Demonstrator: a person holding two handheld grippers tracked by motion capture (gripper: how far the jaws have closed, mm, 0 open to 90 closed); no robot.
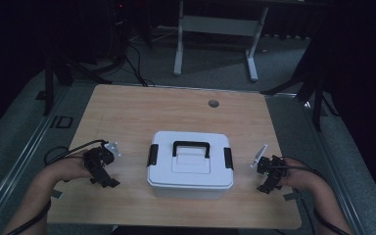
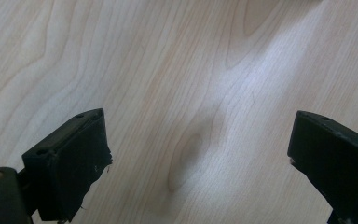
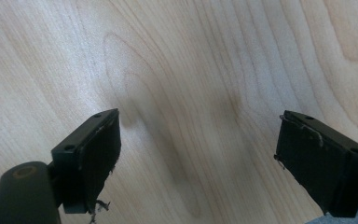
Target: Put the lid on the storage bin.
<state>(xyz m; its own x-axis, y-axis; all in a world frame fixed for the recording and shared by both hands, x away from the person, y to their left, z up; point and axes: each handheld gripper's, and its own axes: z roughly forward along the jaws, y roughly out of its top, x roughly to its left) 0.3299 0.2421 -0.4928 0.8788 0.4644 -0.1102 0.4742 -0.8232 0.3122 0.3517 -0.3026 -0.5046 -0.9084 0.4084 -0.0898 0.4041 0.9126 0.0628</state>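
- Near the middle of the desk, a bit toward the person's edge, sits the white storage box [image 1: 190,165]. Its lid is on, with a black carry handle [image 1: 191,147] lying flat on top and a black latch [image 1: 152,154] on each short side.
- My guess is it's hard, stiff plastic and pretty slick on the walls, so squeezing the sides probably won't go well. Can't tell if it's loaded, so weight is unknown. The handle or the latches look like the sane places to grab.
- Left gripper [image 1: 101,169] is just off the box's left side and right gripper [image 1: 268,171] just off its right, both apart from it. Neither touches anything.
- Both sets of jaws stand wide apart with nothing between them, and both gripper views look straight down on bare wood.
- The desk [image 1: 127,112] is pale woodgrain, with a round cable hole [image 1: 213,103] near the far edge.
- The room is dim, with grey floor and a white table frame [image 1: 215,44] further back.
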